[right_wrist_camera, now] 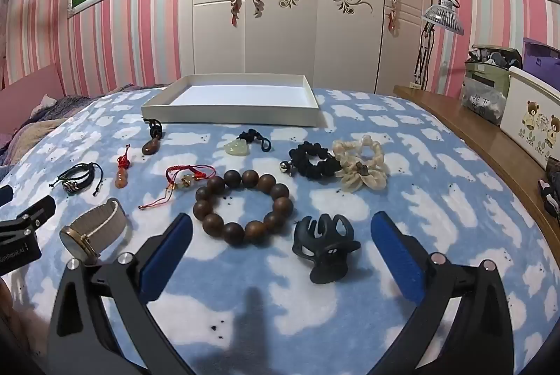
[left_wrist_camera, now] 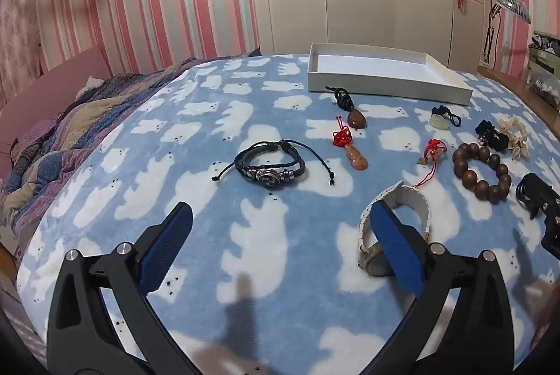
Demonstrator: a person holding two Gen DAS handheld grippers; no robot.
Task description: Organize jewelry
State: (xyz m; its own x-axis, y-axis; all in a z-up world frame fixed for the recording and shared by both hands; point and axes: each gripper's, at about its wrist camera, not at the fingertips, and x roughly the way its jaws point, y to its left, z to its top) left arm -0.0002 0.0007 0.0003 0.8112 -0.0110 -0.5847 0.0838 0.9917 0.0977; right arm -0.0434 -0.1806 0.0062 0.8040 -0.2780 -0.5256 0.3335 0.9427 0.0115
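Jewelry lies spread on a blue blanket (left_wrist_camera: 196, 165) with white bears. A white shallow box (left_wrist_camera: 385, 84) stands at the back, empty; it also shows in the right wrist view (right_wrist_camera: 231, 114). My left gripper (left_wrist_camera: 280, 217) is open above the blanket, with a black leather bracelet (left_wrist_camera: 269, 165) ahead and a white-strap watch (left_wrist_camera: 402, 200) behind its right finger. My right gripper (right_wrist_camera: 280, 228) is open, with a brown bead bracelet (right_wrist_camera: 245, 210) and a black hair claw (right_wrist_camera: 325, 245) between its fingers.
Two orange-brown pendants (left_wrist_camera: 357, 121) (left_wrist_camera: 355, 156), a pale jade pendant (right_wrist_camera: 239, 147), a red cord charm (right_wrist_camera: 185, 179), a black scrunchie (right_wrist_camera: 311, 159) and a cream scrunchie (right_wrist_camera: 364, 165) lie near. A wooden ledge (right_wrist_camera: 490, 137) with boxes runs along the right.
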